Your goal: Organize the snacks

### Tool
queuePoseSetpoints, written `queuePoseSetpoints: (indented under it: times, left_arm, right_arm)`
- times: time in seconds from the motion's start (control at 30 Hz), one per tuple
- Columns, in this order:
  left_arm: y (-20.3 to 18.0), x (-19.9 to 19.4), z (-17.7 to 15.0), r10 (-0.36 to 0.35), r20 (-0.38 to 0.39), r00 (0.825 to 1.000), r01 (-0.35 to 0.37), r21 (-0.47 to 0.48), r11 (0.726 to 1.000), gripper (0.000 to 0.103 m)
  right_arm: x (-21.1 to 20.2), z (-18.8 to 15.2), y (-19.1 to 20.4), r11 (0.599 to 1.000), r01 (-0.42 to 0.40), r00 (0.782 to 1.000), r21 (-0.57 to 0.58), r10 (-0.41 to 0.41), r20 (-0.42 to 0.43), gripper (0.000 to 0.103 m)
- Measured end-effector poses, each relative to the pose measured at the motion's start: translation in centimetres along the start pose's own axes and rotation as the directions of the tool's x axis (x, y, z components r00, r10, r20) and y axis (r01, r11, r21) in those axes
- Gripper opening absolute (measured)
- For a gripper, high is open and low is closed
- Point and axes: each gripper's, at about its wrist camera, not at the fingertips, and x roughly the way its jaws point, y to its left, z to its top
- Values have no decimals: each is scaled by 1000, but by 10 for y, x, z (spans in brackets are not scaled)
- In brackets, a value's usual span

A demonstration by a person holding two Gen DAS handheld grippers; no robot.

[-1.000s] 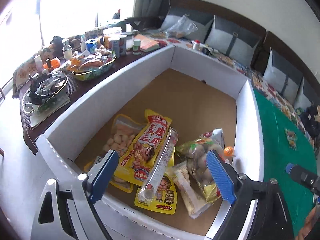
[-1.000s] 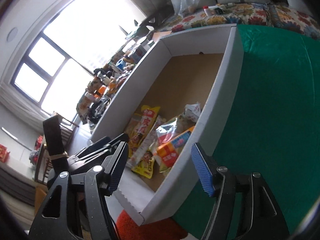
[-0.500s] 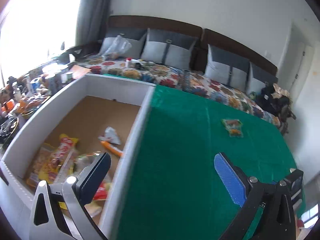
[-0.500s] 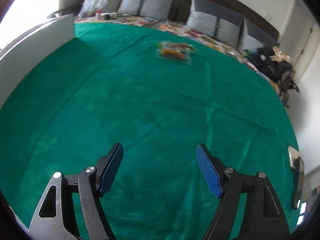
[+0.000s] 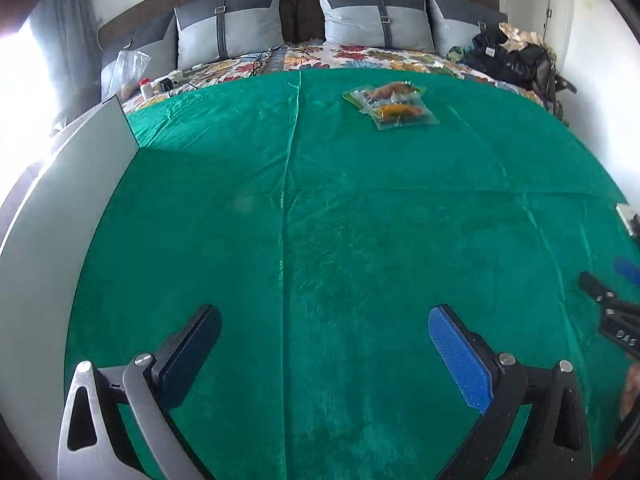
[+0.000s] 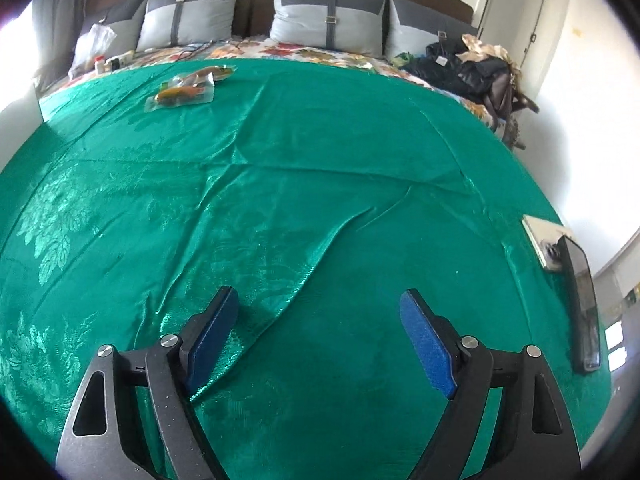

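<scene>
Box [image 5: 80, 184]: only one white outer wall shows, at the left edge of the left wrist view; its inside and contents are hidden. In the right wrist view just a white sliver of it sits at the far left. The snack packets [image 5: 394, 106] lie far off on the green cloth [image 5: 320, 220]; clear wrapping with orange and brown contents, print too small to read. How many packets there are I cannot tell; they overlap.

Right gripper [image 6: 318, 316]: jaws have just been opening, stand wide, nothing between the pads, only wrinkled cloth below. Left gripper [image 5: 324, 332]: jaws spread wide, empty, over bare cloth. At the right edge of the left wrist view part of the other gripper is cut off, with a bit of a hand beside it.

Surface: a bed, green cloth over a flowered sheet [image 5: 360, 54]. Grey cushions [image 5: 230, 20] stand along a dark headboard. Dark bags and clothes [image 6: 468, 68] pile at the far right corner. A phone [image 6: 582, 304] and a flat pale item lie at the cloth's right edge.
</scene>
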Motion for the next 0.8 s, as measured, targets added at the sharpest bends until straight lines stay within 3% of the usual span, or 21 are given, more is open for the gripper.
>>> queuePoseSetpoints:
  times: [0.1, 0.2, 0.8]
  left_arm:
    - [-3, 14, 0, 16, -11, 1000, -16, -2, 1000, 102]
    - [5, 23, -9, -25, -10, 1000, 25, -61, 998, 103]
    - [7, 22, -14, -21, -7, 1000, 20, -78, 997, 103]
  right_arm:
    - [2, -3, -9, 998, -38, 999, 43, 39, -17, 92]
    - [7, -5, -20, 991, -91, 995, 97, 94, -33, 95]
    - [6, -8, -16, 992, -83, 996, 97, 87, -36, 97]
